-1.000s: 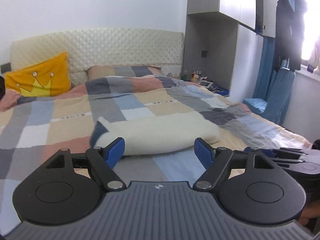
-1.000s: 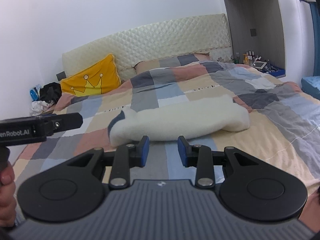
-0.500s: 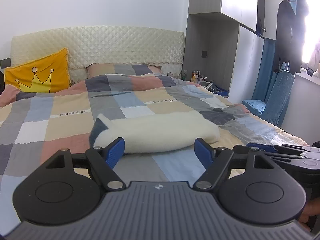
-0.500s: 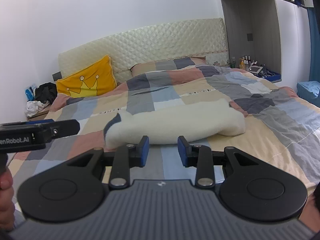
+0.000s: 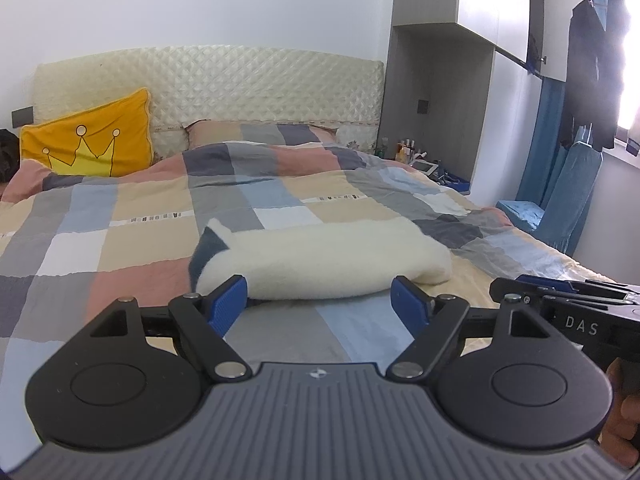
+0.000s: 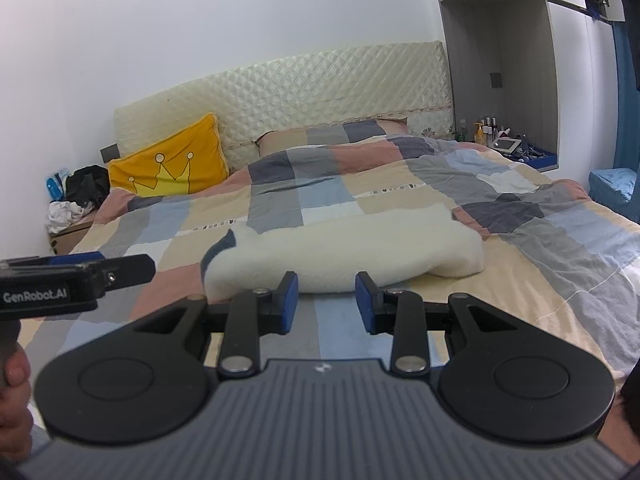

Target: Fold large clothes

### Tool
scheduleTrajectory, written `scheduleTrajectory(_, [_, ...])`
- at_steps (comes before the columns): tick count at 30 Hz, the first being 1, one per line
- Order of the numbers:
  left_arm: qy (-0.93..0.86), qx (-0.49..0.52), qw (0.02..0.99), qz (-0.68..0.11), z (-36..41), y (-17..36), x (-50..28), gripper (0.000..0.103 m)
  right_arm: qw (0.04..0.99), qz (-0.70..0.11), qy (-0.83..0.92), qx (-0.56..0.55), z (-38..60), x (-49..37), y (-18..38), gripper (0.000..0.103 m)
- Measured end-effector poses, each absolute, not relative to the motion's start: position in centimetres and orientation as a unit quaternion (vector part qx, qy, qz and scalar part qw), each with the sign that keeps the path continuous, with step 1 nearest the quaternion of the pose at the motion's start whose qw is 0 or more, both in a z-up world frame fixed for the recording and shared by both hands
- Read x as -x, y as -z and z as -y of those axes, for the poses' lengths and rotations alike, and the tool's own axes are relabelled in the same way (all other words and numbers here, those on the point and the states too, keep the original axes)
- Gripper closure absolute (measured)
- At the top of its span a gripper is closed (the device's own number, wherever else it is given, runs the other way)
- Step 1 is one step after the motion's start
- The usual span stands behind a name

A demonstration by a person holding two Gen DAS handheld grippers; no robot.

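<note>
1. Two handheld black grippers with blue finger pads are held above the near end of a bed, side by side, both clear of the cloth.
2. The left gripper is seen with its jaws spread wide; nothing is held between them.
3. The right gripper is seen with its jaws partly apart, a narrower gap than on the left, and nothing is held there either.
4. A cream fleece garment with a dark blue-grey lining is laid folded into a long, thick bundle across the middle of the patchwork checked quilt; the dark lining is shown at its left end.
5. The bundle is placed just beyond the fingertips of both grippers, with a strip of quilt visible between.
6. An orange cushion with a crown drawing is propped at the left against the quilted cream headboard.
7. In the left wrist view, the right gripper's body is seen at the right edge, gripped by a hand; dark clothes are hung by the window.
</note>
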State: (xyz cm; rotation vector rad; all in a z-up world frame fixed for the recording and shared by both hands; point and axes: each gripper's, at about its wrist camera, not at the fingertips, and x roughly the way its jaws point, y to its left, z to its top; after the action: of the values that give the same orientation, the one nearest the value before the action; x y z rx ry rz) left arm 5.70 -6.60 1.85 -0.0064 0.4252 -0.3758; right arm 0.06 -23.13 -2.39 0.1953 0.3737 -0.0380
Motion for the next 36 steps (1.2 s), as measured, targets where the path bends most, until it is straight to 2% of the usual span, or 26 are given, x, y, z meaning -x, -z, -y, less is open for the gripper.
scheduleTrajectory(6, [0.182,0.002,0.960,-0.212,6.8,-1.5,-5.9,0.016,0.976,-0.191,0.028,-0.099,23.1,-0.3,2.6,0.067])
scheduleTrajectory(9, [0.178,-0.005,0.961,-0.210,6.9,-1.5,-5.8,0.011,0.976,-0.191,0.035,-0.099,23.2,-0.4,2.6,0.058])
scheduleTrajectory(13, [0.178,-0.005,0.962,-0.206,6.7,-1.6,-5.8,0.005,0.977,-0.185,0.041,-0.102,23.6,-0.2,2.3,0.058])
scheduleTrajectory(15, [0.178,-0.004,0.962,-0.209,6.6,-1.5,-5.9,0.004,0.976,-0.186,0.049,-0.100,23.7,-0.2,2.3,0.054])
scheduleTrajectory(16, [0.177,-0.002,0.962,-0.210,6.6,-1.5,-6.0,0.003,0.976,-0.186,0.048,-0.101,23.8,-0.3,2.3,0.044])
scheduleTrajectory(17, [0.177,-0.001,0.962,-0.210,6.6,-1.5,-6.0,0.002,0.976,-0.185,0.046,-0.103,23.9,-0.3,2.4,0.028])
scheduleTrajectory(19, [0.177,-0.001,0.961,-0.212,6.7,-1.5,-6.1,0.002,0.977,-0.179,0.044,-0.105,24.0,-0.3,2.3,0.009])
scheduleTrajectory(22, [0.176,-0.004,0.961,-0.215,6.9,-1.4,-6.1,0.002,0.977,-0.177,0.057,-0.100,24.2,-0.4,2.4,0.000])
scheduleTrajectory(36, [0.171,-0.001,0.961,-0.219,6.9,-1.3,-6.3,0.001,0.977,-0.183,0.056,-0.097,23.8,-0.5,2.4,0.000])
